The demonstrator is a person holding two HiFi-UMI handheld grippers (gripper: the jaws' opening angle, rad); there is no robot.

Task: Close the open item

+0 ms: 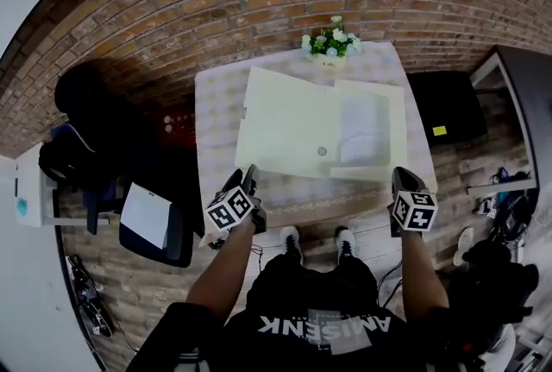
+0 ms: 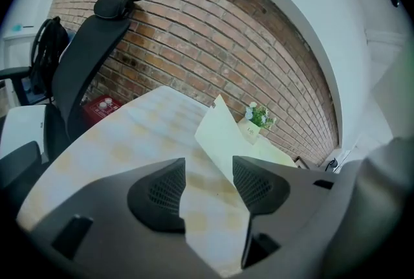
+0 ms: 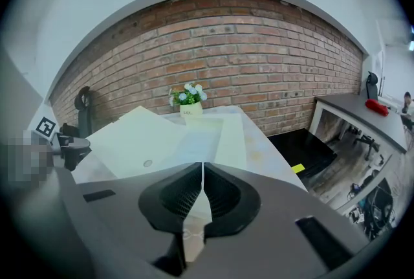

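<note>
open folder ahead of both grippers, loose cover on the left side

the pale folder (image 1: 289, 120) lies spread on the table (image 1: 220, 103), centred between the two tools, its fold running away from the person. the left gripper (image 1: 248, 179) is nearer the wide cover, whose near edge rises just ahead and right of its jaws; these stand apart with only tabletop between them. the right gripper (image 1: 399, 179) sits at the pocket side, jaws pressed together and empty. closing likely means swinging the left cover rightward.
</note>
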